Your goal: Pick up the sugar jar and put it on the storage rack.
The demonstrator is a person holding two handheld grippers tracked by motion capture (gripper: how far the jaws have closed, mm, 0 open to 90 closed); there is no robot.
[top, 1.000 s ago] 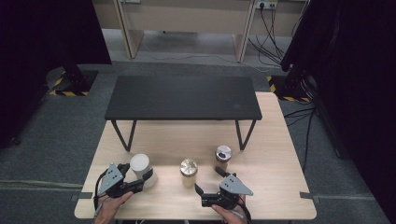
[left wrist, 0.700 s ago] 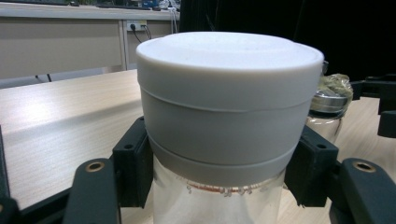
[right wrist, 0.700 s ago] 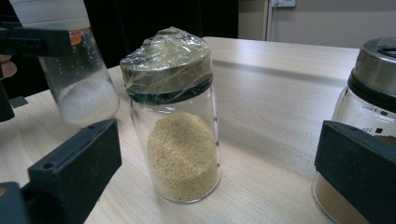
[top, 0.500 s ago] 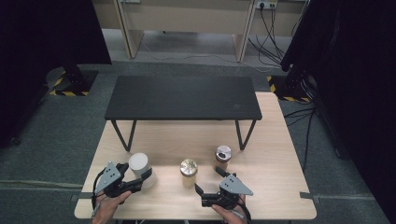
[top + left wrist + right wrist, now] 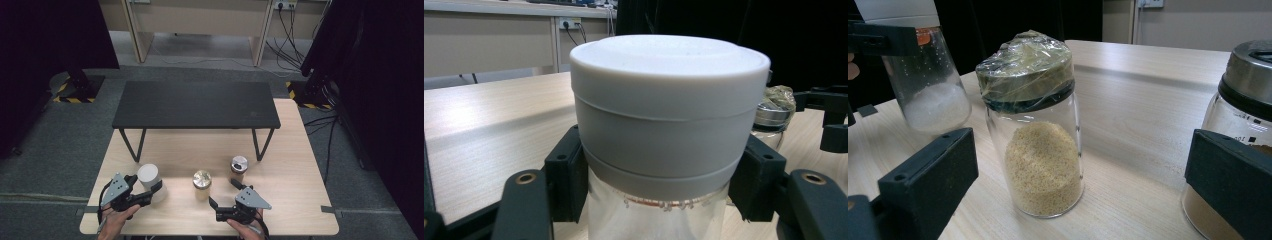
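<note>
Your left fingers (image 5: pixel 574 185) clamp the white-capped jar (image 5: pixel 669 115) upright; your right fingers (image 5: pixel 933 180) stand wide, the gold-lidded jar (image 5: pixel 1035 125) straight ahead between them.

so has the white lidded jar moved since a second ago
No. The white lidded jar, clamped in the left gripper, sits at the same spot in front of the black bench's left legs as before.

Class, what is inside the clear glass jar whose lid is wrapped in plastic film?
The clear glass jar holds yellowish-tan granules filling about its lower half. Film and lid hide whatever lies directly beneath them.
</note>
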